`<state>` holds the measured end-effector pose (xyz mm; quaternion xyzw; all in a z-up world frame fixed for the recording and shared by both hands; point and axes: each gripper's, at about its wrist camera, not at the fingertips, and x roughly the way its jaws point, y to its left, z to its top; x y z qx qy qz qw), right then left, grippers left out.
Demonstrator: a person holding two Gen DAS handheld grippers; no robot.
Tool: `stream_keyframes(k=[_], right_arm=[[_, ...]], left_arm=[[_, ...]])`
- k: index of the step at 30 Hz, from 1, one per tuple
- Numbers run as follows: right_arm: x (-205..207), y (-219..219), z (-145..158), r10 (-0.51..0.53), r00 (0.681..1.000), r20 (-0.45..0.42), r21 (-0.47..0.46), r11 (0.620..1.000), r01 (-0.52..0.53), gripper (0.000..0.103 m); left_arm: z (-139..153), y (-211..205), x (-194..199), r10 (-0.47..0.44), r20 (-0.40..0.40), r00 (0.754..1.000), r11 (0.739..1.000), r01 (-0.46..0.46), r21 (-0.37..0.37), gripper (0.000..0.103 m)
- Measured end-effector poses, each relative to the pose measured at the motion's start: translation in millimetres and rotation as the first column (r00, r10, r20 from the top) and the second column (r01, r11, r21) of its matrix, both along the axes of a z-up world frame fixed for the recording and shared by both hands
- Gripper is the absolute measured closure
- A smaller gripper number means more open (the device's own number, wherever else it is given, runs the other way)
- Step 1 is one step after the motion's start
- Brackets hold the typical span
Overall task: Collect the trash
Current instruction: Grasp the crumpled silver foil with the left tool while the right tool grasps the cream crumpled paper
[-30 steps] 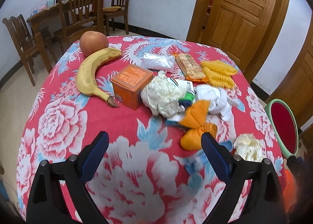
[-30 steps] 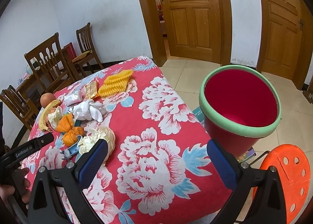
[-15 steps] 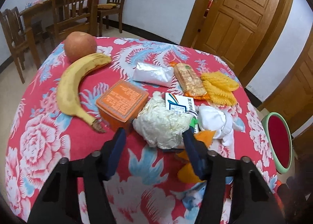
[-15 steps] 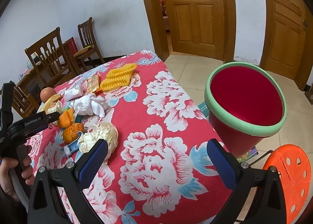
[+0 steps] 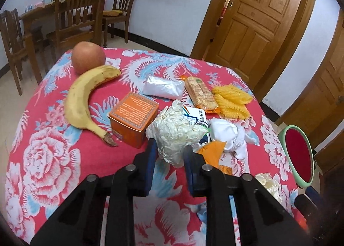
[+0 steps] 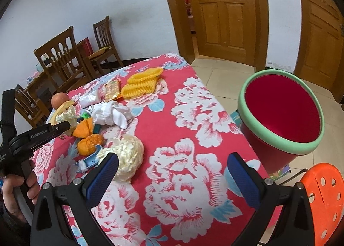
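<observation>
A crumpled cream paper wad (image 5: pixel 174 132) lies mid-table beside an orange box (image 5: pixel 133 117). My left gripper (image 5: pixel 169 149) is closing tight on that wad, a blue pad pressing on each side. In the right wrist view the same gripper (image 6: pixel 62 126) reaches in from the left, held by a hand (image 6: pixel 15 190). My right gripper (image 6: pixel 173 160) hangs open above the flowered tablecloth (image 6: pixel 193 181) with nothing between its fingers. A second cream wad (image 6: pixel 126 158) lies just beyond its left finger. The red bin with a green rim (image 6: pixel 279 138) stands on the floor past the table's right edge.
Also on the table are a banana (image 5: pixel 79 104), an apple (image 5: pixel 88 57), a white cloth (image 5: pixel 228 136), orange wrappers (image 6: pixel 88 136), yellow netting (image 5: pixel 232 100), a cracker pack (image 5: pixel 200 93) and a white packet (image 5: pixel 163 88). An orange stool (image 6: pixel 322 198) stands by the bin. Wooden chairs (image 5: pixel 75 16) stand behind.
My left gripper moved forward over the table to the cream wad and shut on it. The right gripper stayed open and hardly moved.
</observation>
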<state>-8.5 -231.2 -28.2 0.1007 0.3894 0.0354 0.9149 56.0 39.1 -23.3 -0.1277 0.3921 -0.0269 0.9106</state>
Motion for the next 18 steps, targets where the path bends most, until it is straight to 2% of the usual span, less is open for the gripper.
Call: stream_keyframes(k=[8, 12, 18], right_arm=[[8.3, 21.5, -1.8, 0.089, 0.996, -0.014, 0.021, 0.996, -0.089, 0.001], [14.0, 34.6, -8.9, 0.141, 0.989, -0.043, 0.029, 0.990, -0.140, 0.012], [21.6, 46.1, -24.2, 0.209, 0.974, -0.091, 0.091, 0.975, -0.201, 0.035]], left_arm=[[15.2, 4.3, -21.6, -0.007, 0.041, 0.999, 1.000, 0.007, -0.007, 0.078], [21.0, 3.8, -29.5, -0.016, 0.056, 0.998, 1.000, 0.016, -0.009, 0.078], [25.5, -3.4, -37.2, -0.037, 0.064, 0.997, 0.999, 0.037, -0.004, 0.078]])
